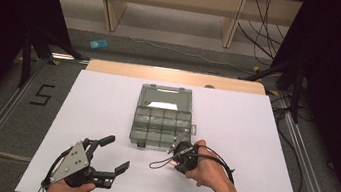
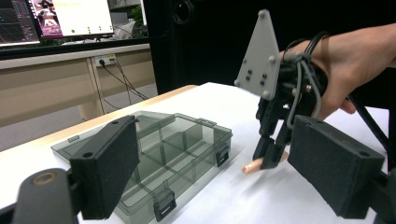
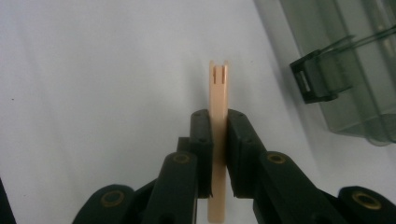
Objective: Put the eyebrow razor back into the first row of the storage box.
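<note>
1. The desk [image 1: 107, 102] carries a white sheet, and all the work sits on its near half.
2. A smoky clear box [image 1: 162, 117] lies open at the middle, its lid folded back away from the person and its row of compartments facing up. In the left gripper view the compartments look empty, though the far ones are hard to read through the tinted walls.
3. The left tongs [image 1: 119, 154] rest low on the desk, well left of the box, with jaws spread wide and nothing between them; they seem to be waiting.
4. The right tongs [image 3: 218, 140] are just off the box's near right corner, tips down at the sheet. They are clenched on a peg [image 3: 218, 93].
5. The peg is slim and pale peach, with a slotted tip. It is pinched across its middle, the slotted end sticking out beyond the pads. In the left gripper view its other end [image 2: 252, 165] sits at or barely above the sheet; I cannot tell which.
6. Step in hand, as I judge it: the pick-up is made and the peg is ready to lift.
7. Next move likely calls for raising it clear of the box's near wall and latch [image 3: 317, 77], carrying it over one compartment, then releasing low so it does not bounce out.
</note>
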`<state>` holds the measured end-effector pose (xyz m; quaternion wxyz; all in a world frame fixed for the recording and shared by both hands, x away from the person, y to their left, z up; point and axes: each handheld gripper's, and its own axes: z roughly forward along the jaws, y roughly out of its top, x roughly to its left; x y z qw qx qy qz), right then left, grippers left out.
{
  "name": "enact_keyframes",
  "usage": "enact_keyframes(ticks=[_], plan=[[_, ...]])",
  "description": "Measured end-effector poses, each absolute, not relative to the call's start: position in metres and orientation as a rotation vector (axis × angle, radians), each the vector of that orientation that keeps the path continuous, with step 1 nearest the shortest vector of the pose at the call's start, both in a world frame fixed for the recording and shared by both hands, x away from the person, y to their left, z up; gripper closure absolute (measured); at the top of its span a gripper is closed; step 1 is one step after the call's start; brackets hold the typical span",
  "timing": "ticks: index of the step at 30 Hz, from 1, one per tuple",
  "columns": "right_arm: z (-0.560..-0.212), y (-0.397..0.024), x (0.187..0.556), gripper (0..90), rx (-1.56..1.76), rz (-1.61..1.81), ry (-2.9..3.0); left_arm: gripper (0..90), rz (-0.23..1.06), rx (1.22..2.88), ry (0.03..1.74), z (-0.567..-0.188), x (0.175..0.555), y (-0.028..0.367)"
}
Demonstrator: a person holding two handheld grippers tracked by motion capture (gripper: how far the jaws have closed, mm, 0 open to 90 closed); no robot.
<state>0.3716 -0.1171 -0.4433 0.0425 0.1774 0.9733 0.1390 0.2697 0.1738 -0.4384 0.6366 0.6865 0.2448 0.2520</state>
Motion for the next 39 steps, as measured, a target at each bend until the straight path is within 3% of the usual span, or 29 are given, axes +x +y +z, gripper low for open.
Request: enact_keyframes(ticks=[25,39], plan=[[-0.395,-0.127,0.391,82.3,0.497,0.66,2.801,15.6,0.591,1.563,0.564,-0.438,0.27,0.175],[-0.397,-0.119,0.406,82.3,0.469,0.649,2.775,15.6,0.593,1.559,0.567,-0.438,0.271,0.176]])
